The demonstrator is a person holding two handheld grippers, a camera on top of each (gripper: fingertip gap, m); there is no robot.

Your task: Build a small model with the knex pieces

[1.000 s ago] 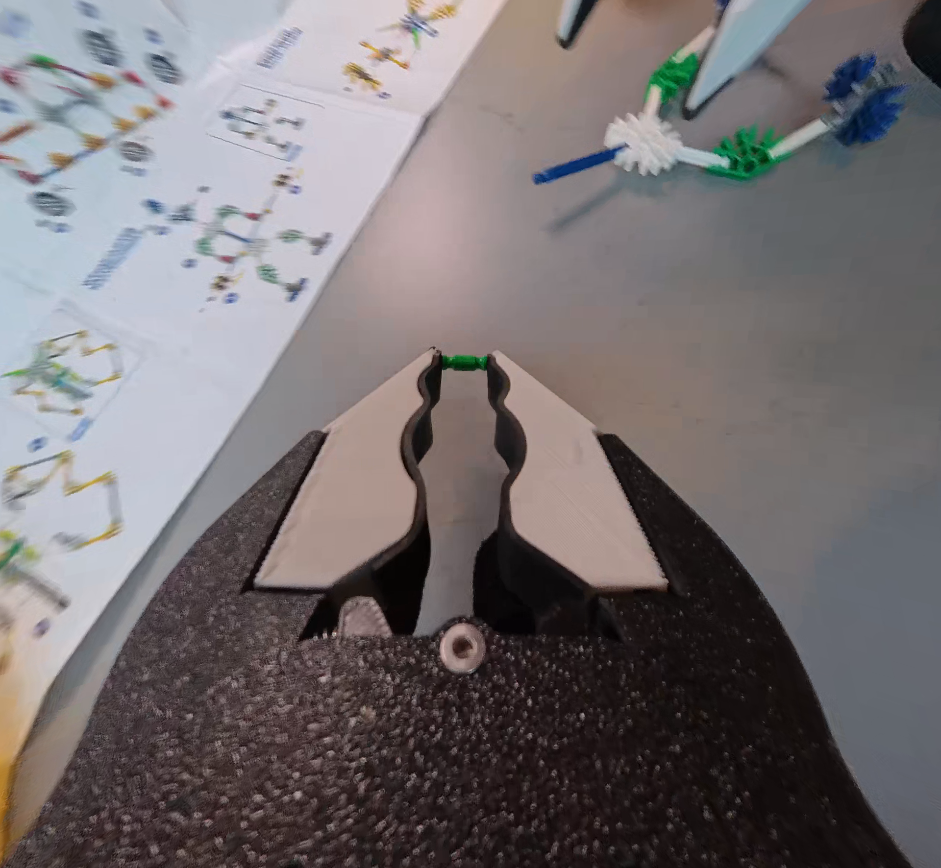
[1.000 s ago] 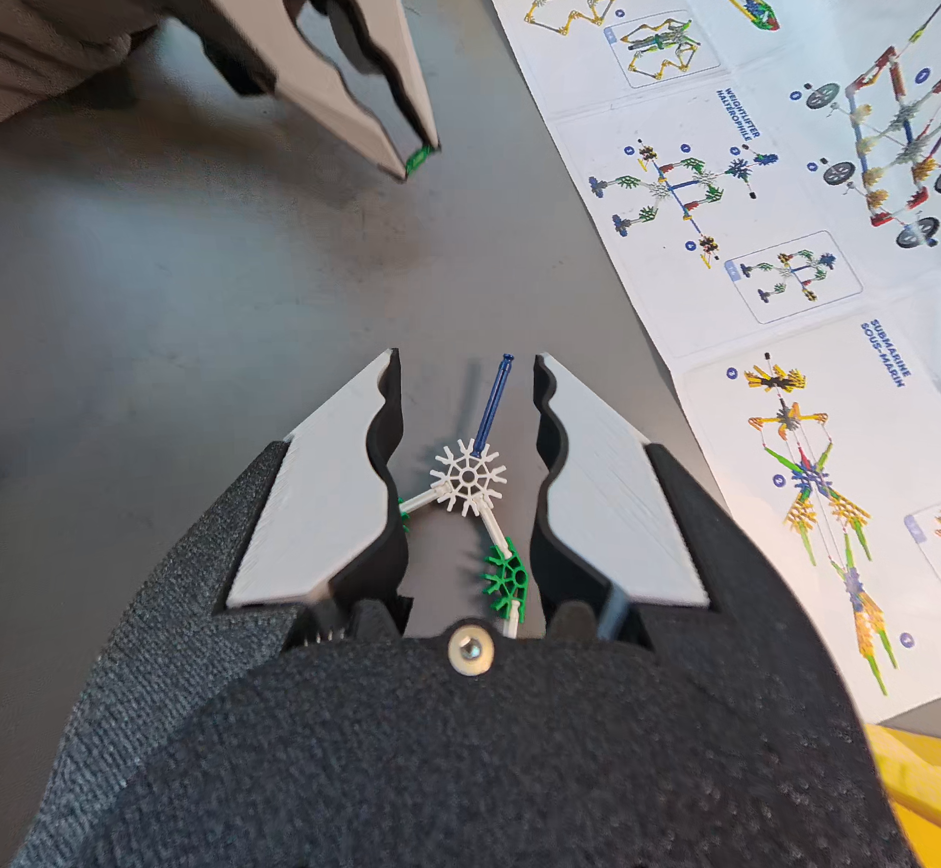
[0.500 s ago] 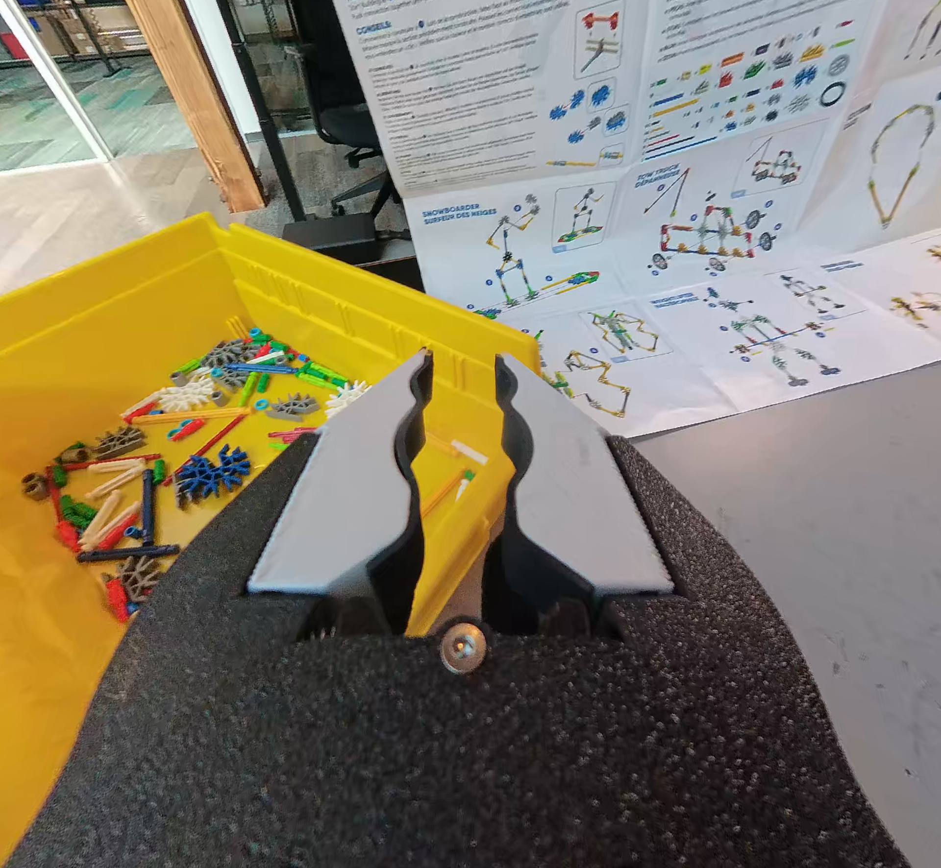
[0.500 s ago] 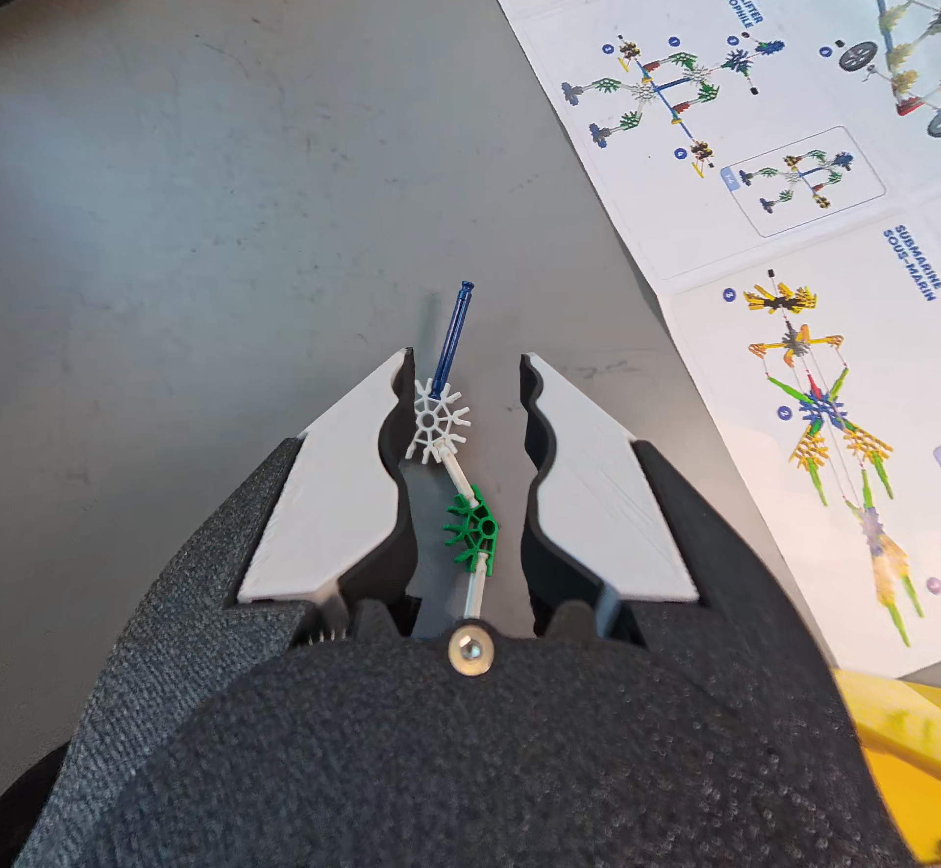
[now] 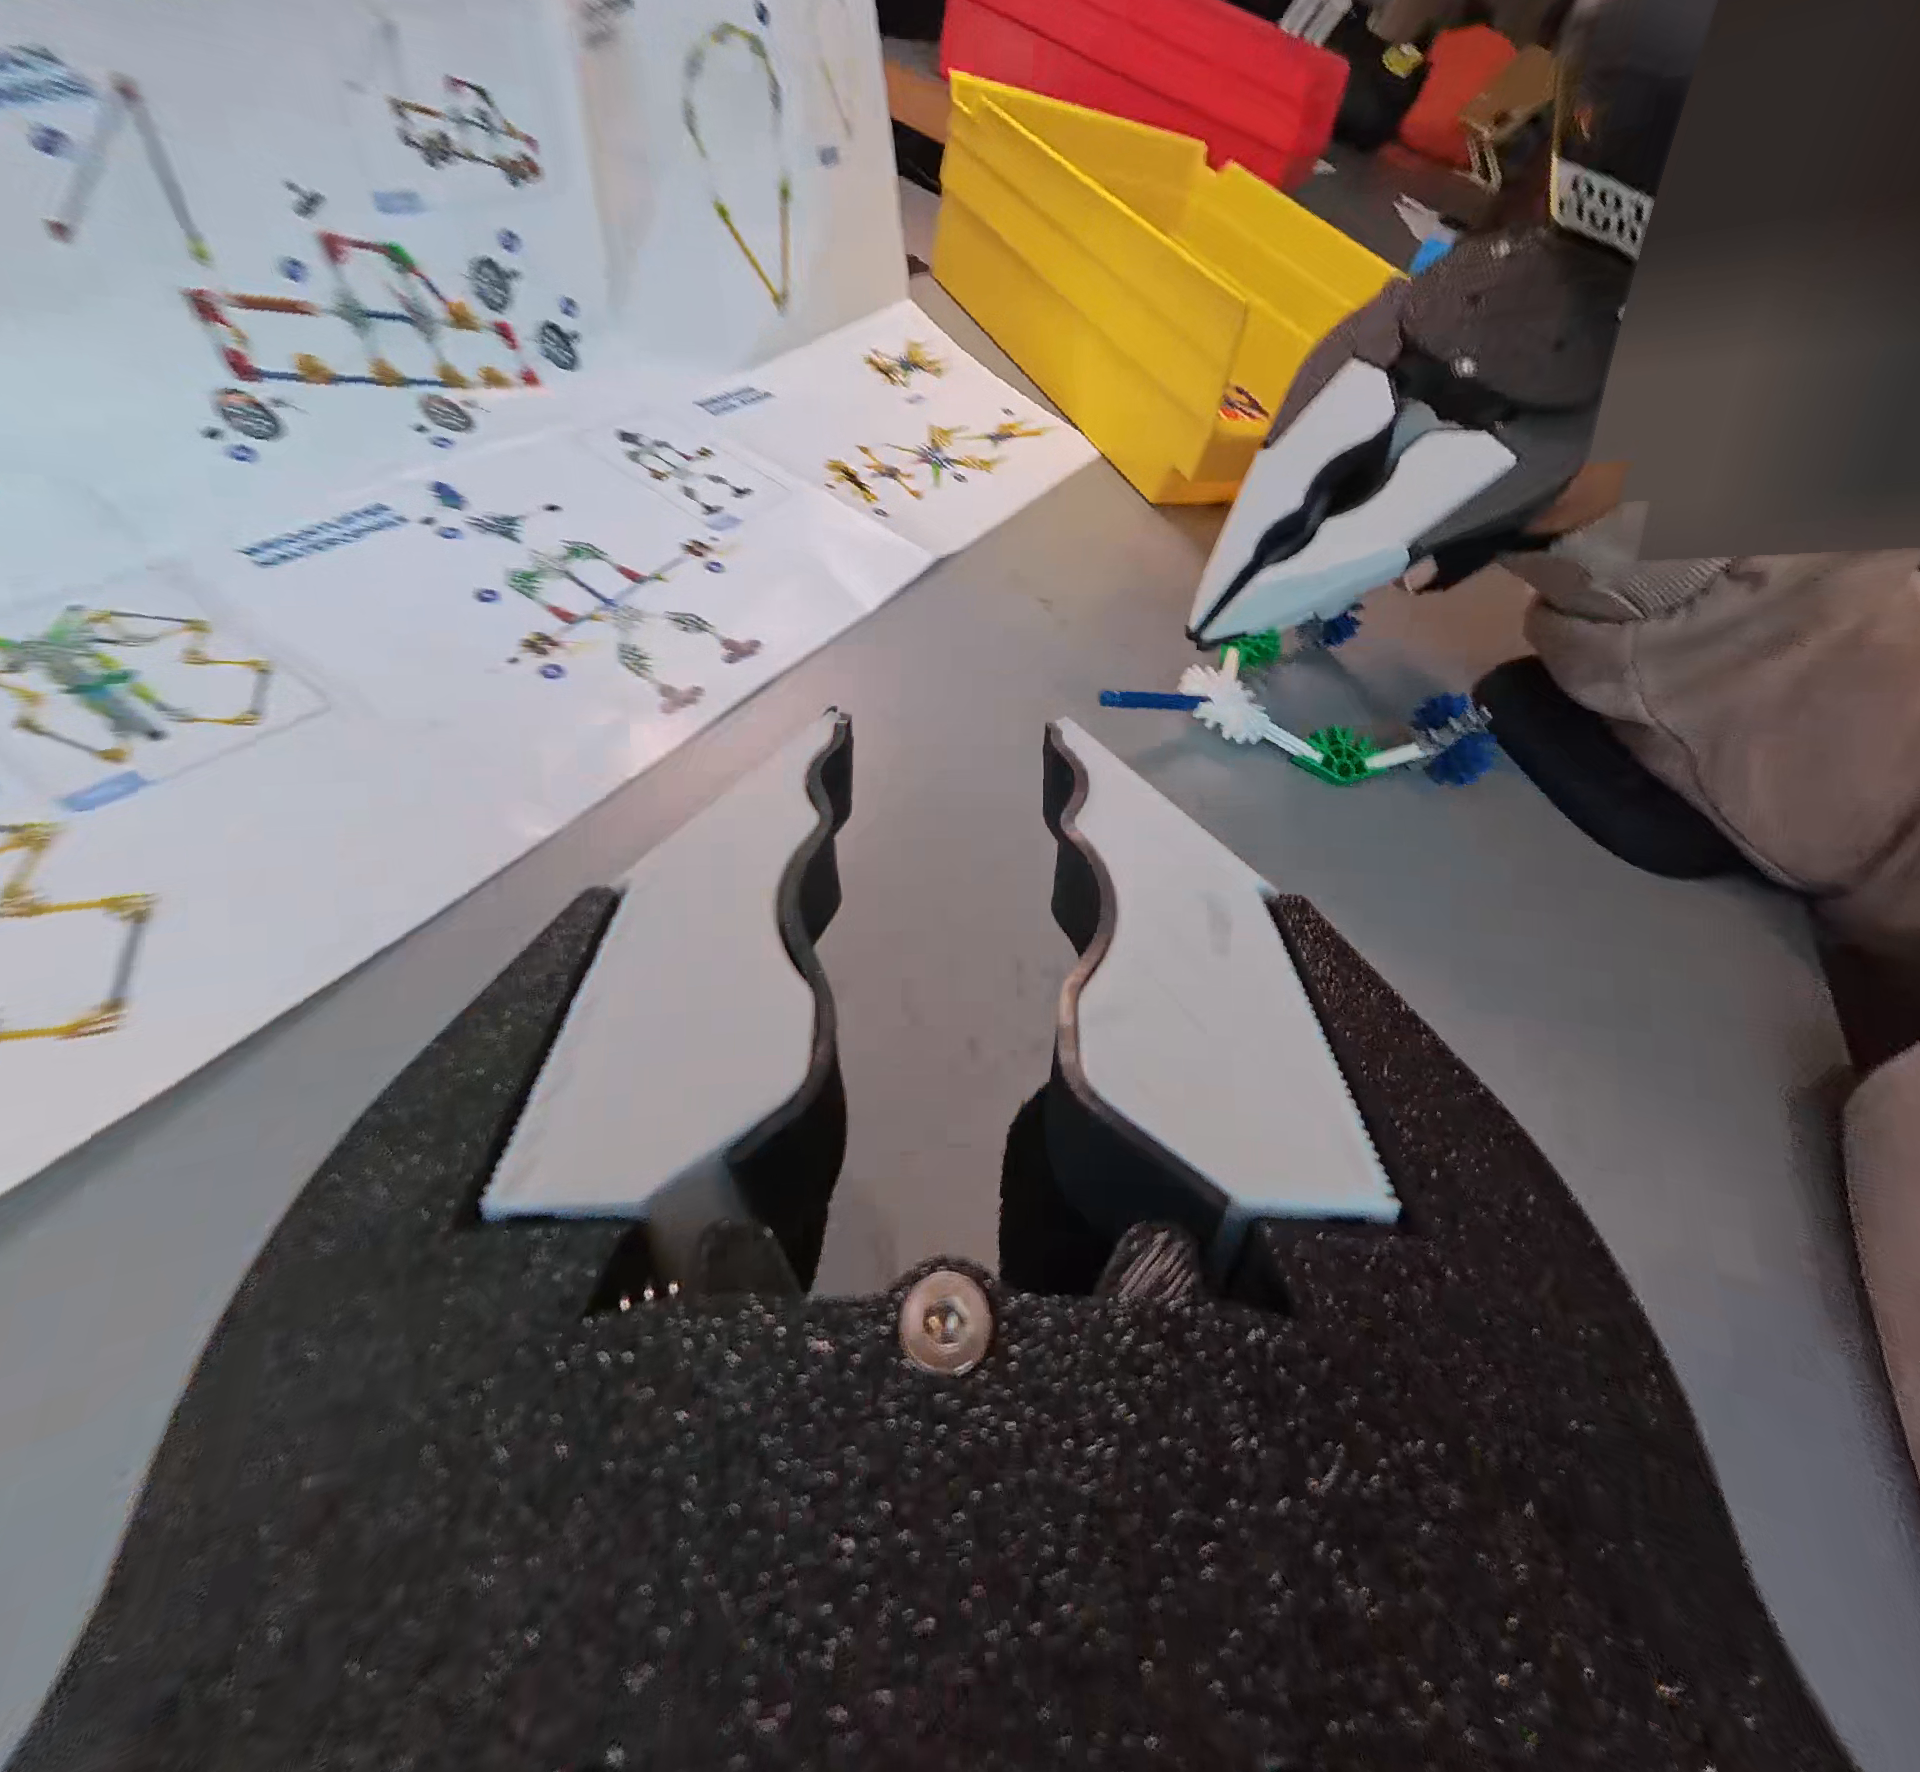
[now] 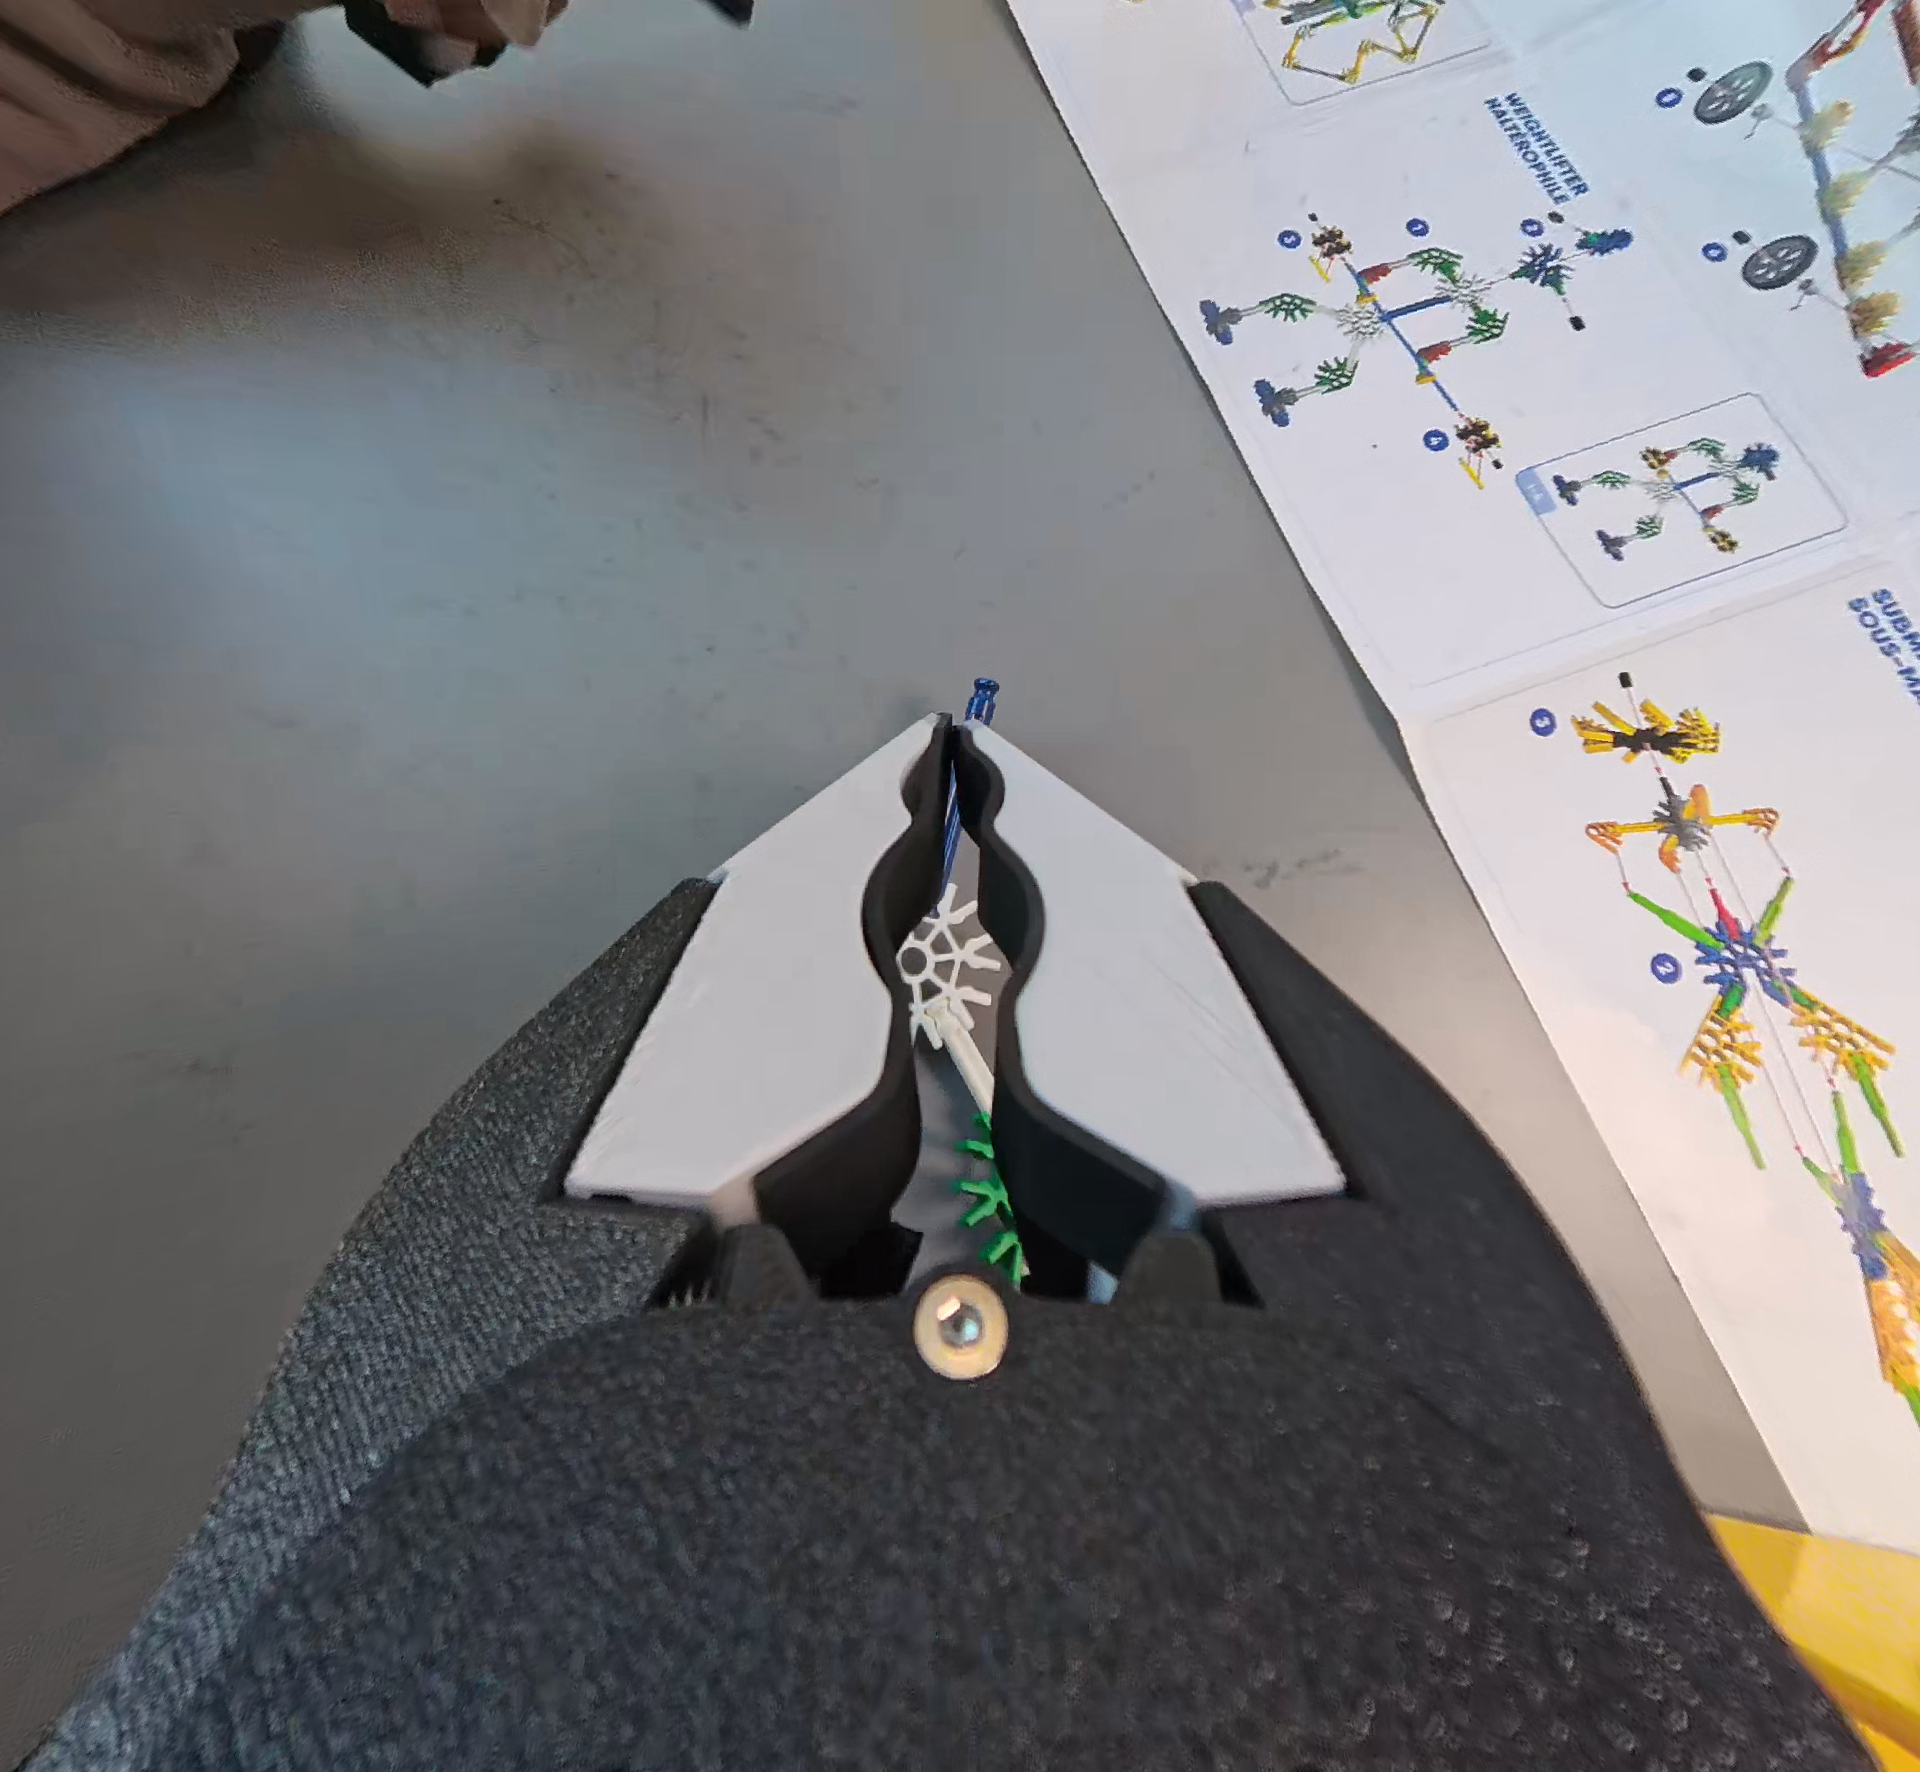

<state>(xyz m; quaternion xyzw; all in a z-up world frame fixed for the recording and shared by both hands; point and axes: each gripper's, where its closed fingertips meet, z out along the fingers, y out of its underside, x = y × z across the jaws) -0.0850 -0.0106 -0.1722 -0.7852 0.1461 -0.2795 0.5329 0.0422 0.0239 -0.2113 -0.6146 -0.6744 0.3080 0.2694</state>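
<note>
Yellow bin, contents mostly hidden. Right gripper jaws pinching blue rod, pointing forward along them. Left gripper jaws spread, empty, above counter.

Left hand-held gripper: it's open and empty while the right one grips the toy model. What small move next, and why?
Probably swing the left hand-held gripper right toward the model. It is open and empty over bare table, while the right hand-held gripper is shut on the model's blue rod, steadying it.
</note>
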